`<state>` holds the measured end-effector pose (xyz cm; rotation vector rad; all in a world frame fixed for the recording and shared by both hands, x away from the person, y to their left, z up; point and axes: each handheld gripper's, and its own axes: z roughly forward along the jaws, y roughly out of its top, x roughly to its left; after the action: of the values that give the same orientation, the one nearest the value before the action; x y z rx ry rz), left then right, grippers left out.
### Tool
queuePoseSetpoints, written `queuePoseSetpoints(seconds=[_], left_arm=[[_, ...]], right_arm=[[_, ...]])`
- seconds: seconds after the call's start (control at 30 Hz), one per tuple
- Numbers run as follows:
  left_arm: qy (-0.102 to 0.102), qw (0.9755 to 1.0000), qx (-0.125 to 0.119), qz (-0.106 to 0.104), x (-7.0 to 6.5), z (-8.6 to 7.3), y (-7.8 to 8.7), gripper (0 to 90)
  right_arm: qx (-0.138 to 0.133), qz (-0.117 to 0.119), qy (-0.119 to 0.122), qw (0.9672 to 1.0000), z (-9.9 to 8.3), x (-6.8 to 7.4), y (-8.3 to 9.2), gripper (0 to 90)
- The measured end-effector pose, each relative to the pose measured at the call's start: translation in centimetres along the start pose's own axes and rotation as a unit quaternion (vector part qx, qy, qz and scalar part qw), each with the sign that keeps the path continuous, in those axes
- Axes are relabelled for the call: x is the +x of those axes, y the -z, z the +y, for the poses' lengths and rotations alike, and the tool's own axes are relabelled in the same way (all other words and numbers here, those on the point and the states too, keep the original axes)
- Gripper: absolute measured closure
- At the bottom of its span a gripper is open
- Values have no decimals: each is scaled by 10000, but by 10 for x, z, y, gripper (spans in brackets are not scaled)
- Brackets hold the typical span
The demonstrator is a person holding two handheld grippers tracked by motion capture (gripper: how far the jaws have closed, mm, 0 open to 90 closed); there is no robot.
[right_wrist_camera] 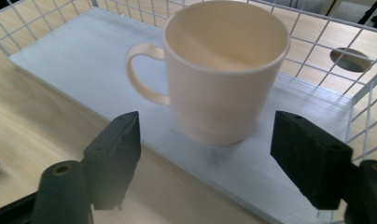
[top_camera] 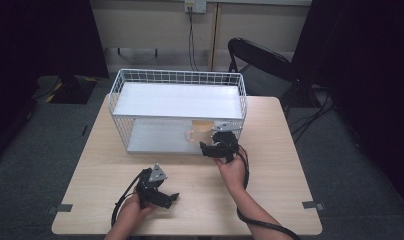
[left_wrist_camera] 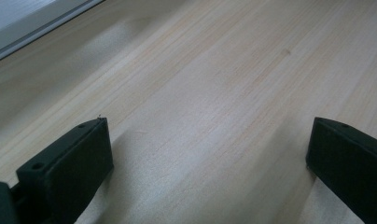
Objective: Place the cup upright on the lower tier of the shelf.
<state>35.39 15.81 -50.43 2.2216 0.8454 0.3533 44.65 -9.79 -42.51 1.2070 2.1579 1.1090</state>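
Facing the item, right tongs [right_wrist_camera: 203,154]: jaws spread wide, empty, one to either side of the mug and clear of it, at the open front of the rack.

Item: mug [right_wrist_camera: 224,70], pale cream, one loop handle, upright, empty as far as the inside shows. Stands just ahead of the right tongs on the lower shelf [right_wrist_camera: 74,60] of a white wire rack [top_camera: 177,77], close to the shelf's front edge, handle pointing to the tongs' left. An upper shelf [top_camera: 175,100] roofs it over.

Handling, judged: rigid; likely light; material cannot be told, so treat as breakable. Smooth wall, probably slippery under hard pads; body tapers slightly toward the base, so a low grip may slide. Best hold looks to be across the body at mid-height, jaws square to the wall, handle left free. Little headroom for lifting; draw out forward.

Left tongs [left_wrist_camera: 207,154]: jaws wide, empty, low over bare worktop [left_wrist_camera: 214,70], well apart from the rack, nearer the person.
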Motion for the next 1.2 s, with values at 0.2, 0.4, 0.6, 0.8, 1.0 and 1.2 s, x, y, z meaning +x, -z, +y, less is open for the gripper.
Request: queuePoseSetpoints(seconds=[0.2, 0.4, 0.6, 0.8, 1.0, 1.2], left_arm=[[1, 10000, -1, 1, 0, 0, 0, 0], [3, 10000, 1, 0, 0, 0, 0, 0], [4, 10000, -1, 2, 0, 0, 0, 0], [-2, 10000, 1, 2, 0, 0, 0, 0], [1, 10000, 1, 1, 0, 0, 0, 0], [-1, 10000, 1, 1, 0, 0, 0, 0]], right_arm=[[-68, 74, 156, 9998, -3, 4, 10, 154], [-45, 270, 232, 9994, -8, 5, 21, 143], [-23, 403, 269, 9988, -14, 1, 28, 143], [38, 490, 342, 9982, -23, -6, 34, 144], [54, 550, 344, 9979, -33, -14, 42, 147], [23, 590, 351, 9976, -38, -19, 49, 148]])
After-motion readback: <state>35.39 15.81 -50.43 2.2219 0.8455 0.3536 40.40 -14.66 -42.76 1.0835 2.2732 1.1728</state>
